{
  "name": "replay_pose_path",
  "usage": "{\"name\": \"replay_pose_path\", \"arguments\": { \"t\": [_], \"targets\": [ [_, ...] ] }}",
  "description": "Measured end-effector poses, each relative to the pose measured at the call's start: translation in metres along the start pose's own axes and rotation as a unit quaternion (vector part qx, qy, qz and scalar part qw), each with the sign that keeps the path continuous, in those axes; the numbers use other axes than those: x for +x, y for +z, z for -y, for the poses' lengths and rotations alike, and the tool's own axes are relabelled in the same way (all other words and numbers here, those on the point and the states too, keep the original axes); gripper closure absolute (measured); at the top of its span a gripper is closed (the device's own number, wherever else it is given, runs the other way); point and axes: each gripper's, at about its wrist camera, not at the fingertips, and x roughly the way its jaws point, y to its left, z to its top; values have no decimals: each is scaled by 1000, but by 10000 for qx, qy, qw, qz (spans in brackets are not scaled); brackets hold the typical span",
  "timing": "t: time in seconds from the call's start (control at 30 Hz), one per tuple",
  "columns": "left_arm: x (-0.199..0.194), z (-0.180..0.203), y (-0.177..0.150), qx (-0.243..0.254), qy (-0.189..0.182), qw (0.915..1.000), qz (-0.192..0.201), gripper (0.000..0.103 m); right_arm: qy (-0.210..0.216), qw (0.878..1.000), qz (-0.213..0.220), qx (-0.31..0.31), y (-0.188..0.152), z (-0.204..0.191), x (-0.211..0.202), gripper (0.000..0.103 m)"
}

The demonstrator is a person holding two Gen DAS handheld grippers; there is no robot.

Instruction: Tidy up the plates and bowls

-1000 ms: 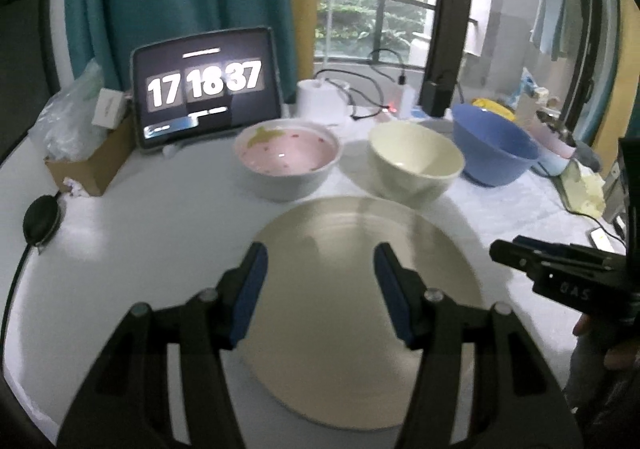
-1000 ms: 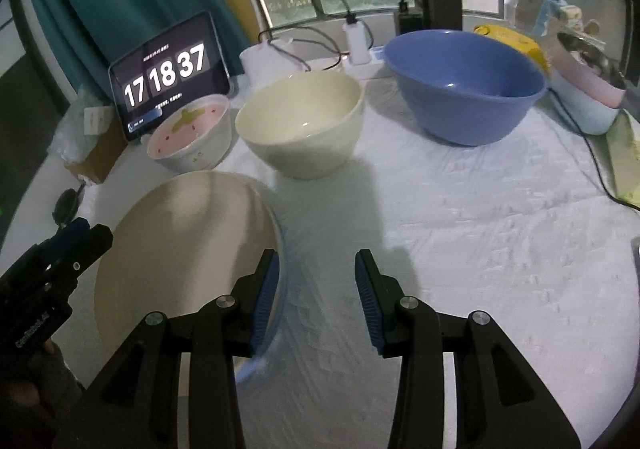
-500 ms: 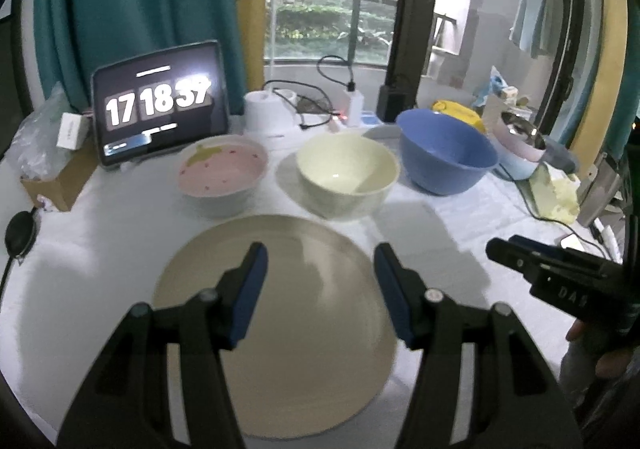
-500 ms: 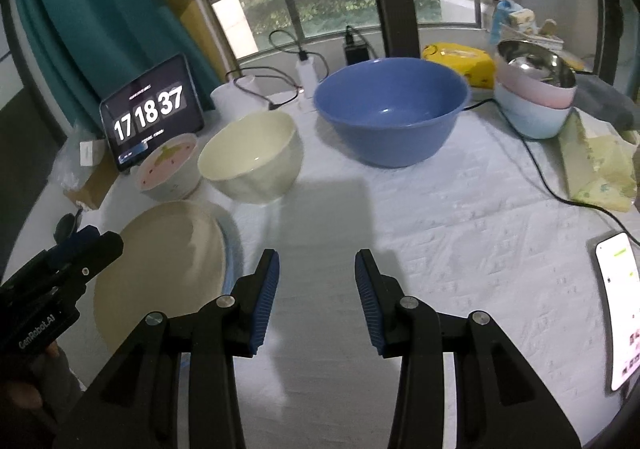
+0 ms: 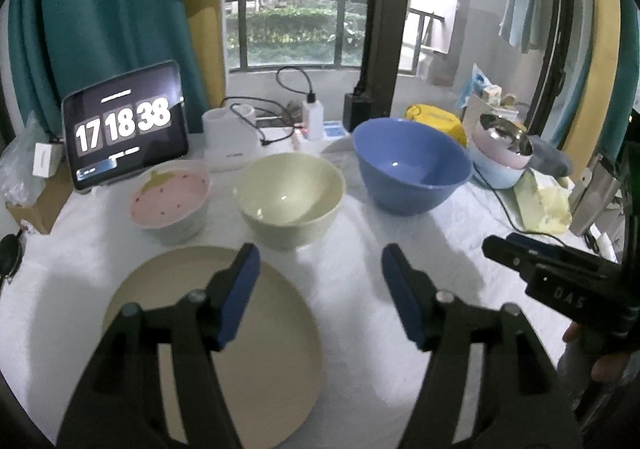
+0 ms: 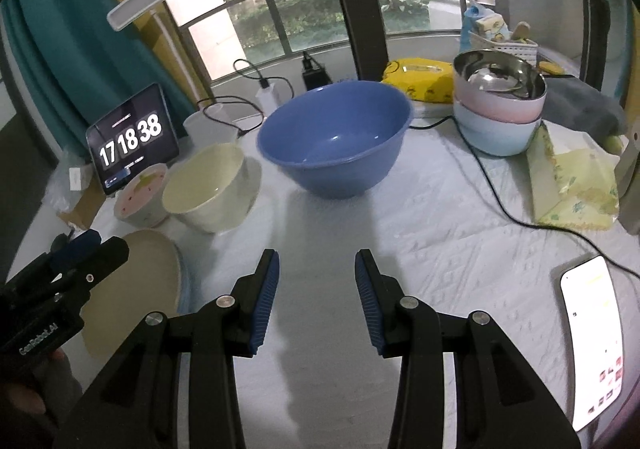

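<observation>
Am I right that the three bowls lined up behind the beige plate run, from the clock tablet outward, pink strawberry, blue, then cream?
Not quite: the left wrist view shows the pink strawberry bowl, then the cream bowl, then the blue bowl, all behind the beige plate.

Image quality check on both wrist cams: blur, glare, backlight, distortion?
Left wrist: heavy fisheye bending and dark corners; bright window backlights the scene; cream plate soft, small glints in the blue bowl. Right wrist: same curvature; cream bowl rim smeared by motion, phone screen nearly blown out, soft shadows on the tablecloth.
</observation>
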Motion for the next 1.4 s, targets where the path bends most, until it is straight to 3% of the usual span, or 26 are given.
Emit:
{"name": "replay_pose_path", "arguments": {
  "t": [0.7, 0.97, 1.4],
  "targets": [
    [54, 44, 48, 169, -359, 9992, 94, 37, -308, 9988, 367, 30, 55, 52, 17, 61],
    [79, 46, 59, 157, -427, 9982, 395, 37, -412, 9978, 499, 102, 70, 65, 26, 61],
    [125, 52, 59, 140, -369, 9991, 152, 37, -425, 9979, 438, 235, 77, 74, 61, 61]
  ]
}}
